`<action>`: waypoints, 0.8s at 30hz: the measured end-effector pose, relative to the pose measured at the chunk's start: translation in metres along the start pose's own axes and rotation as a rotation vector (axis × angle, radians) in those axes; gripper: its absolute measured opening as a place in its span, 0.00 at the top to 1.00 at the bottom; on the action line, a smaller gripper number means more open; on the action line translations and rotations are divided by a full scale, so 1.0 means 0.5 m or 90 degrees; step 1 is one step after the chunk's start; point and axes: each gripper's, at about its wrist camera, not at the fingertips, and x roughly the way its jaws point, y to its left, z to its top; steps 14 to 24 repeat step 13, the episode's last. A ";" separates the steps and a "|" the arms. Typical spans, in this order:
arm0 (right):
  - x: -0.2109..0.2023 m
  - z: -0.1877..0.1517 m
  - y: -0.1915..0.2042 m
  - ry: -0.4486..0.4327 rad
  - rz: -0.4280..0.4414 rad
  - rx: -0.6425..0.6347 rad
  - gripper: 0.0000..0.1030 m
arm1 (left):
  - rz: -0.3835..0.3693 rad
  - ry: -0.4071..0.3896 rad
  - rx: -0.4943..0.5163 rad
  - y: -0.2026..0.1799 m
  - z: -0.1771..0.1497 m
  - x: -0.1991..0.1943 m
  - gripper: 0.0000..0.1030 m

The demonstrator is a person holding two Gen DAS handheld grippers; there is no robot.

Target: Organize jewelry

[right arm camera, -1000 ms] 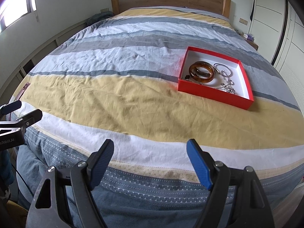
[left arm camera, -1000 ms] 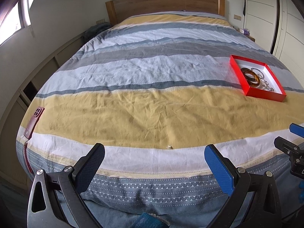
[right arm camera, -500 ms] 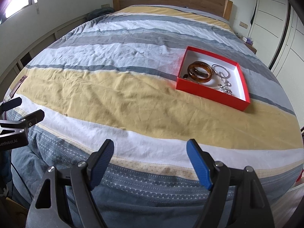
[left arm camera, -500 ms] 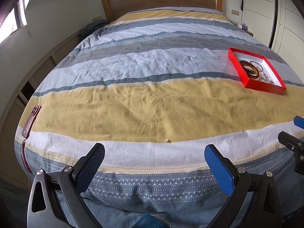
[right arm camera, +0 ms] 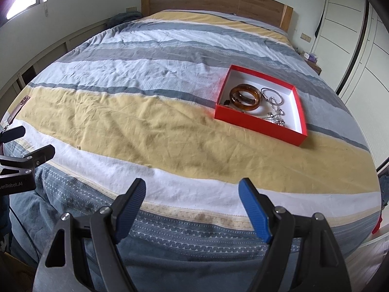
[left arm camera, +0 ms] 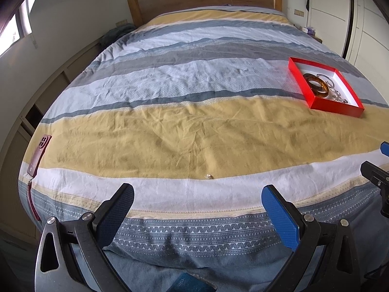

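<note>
A red box (right arm camera: 257, 123) (left arm camera: 301, 82) with a white inside lies on the striped bedspread, right of centre. In it are an amber bangle (right arm camera: 245, 96) (left arm camera: 317, 86), a silver hoop (right arm camera: 271, 95) and silver chains (right arm camera: 277, 118). A tiny pale piece of jewelry (left arm camera: 209, 176) (right arm camera: 78, 147) lies alone where the yellow stripe meets the white one. My left gripper (left arm camera: 197, 196) hangs open over the bed's foot, just short of that piece. My right gripper (right arm camera: 192, 189) is open too, well short of the box. Neither holds anything.
A dark red phone (left arm camera: 39, 154) with a strap lies at the bed's left edge. The wooden headboard (right arm camera: 214, 0) stands at the far end, white wardrobe doors (right arm camera: 352, 36) on the right, low cabinets along the left wall. The other gripper (right arm camera: 22, 160) shows at each view's edge.
Both views have shifted slightly, the bed and the box sitting a little lower and nearer in the frames. Both grippers stay open and empty; nothing on the bed has moved.
</note>
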 end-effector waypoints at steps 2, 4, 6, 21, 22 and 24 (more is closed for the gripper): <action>-0.002 0.000 0.002 0.001 -0.002 -0.002 0.24 | -0.003 0.001 -0.003 0.002 -0.001 0.000 0.00; -0.004 -0.001 0.002 0.001 -0.005 -0.005 0.24 | -0.006 0.004 -0.006 0.003 -0.002 0.001 0.00; -0.006 -0.002 0.004 0.001 -0.007 -0.007 0.24 | -0.008 0.006 -0.008 0.005 -0.002 0.001 0.00; -0.016 -0.006 0.006 0.000 -0.015 -0.010 0.24 | -0.014 0.007 -0.015 0.009 -0.006 0.001 0.00; -0.016 -0.006 0.006 0.000 -0.015 -0.010 0.24 | -0.014 0.007 -0.015 0.009 -0.006 0.001 0.00; -0.016 -0.006 0.006 0.000 -0.015 -0.010 0.24 | -0.014 0.007 -0.015 0.009 -0.006 0.001 0.00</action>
